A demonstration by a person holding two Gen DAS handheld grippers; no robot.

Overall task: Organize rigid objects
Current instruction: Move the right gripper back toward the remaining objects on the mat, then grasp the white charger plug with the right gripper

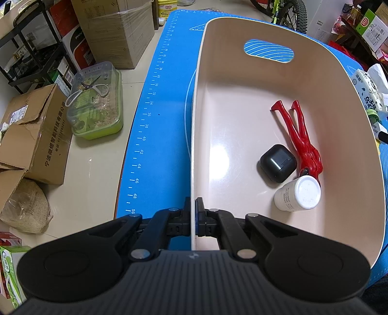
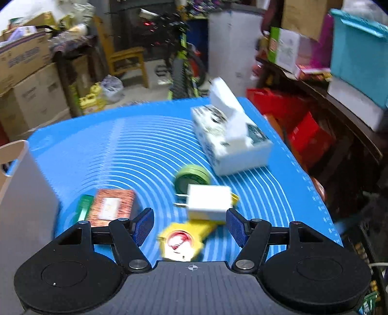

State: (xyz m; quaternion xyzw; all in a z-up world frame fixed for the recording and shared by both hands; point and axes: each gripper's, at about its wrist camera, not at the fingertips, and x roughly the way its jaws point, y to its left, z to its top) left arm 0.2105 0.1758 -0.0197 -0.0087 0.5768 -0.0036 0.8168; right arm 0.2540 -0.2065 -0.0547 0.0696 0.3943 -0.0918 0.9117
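My left gripper [image 1: 193, 206] is shut on the near rim of a cream plastic bin [image 1: 194, 145] that stands on the blue mat [image 1: 155, 121]. Inside the bin lie a red clip [image 1: 300, 135], a black rounded case [image 1: 278, 163] and a white bottle [image 1: 298, 193]. In the blurred right wrist view my right gripper [image 2: 190, 226] hangs open above the mat [image 2: 121, 150]. A white charger plug [image 2: 208, 202] and a yellow tool [image 2: 181, 240] lie between and just beyond its fingers, untouched. A brown box [image 2: 112, 204], a green strip [image 2: 83, 208] and a green tape roll [image 2: 192, 177] lie nearby.
A tissue box [image 2: 230, 143] stands at the mat's far right. The bin's wall [image 2: 24, 193] fills the left of the right wrist view. Cardboard boxes [image 1: 31, 135], a green lidded tub [image 1: 97, 104] and a bicycle [image 1: 288, 12] crowd the floor around the mat.
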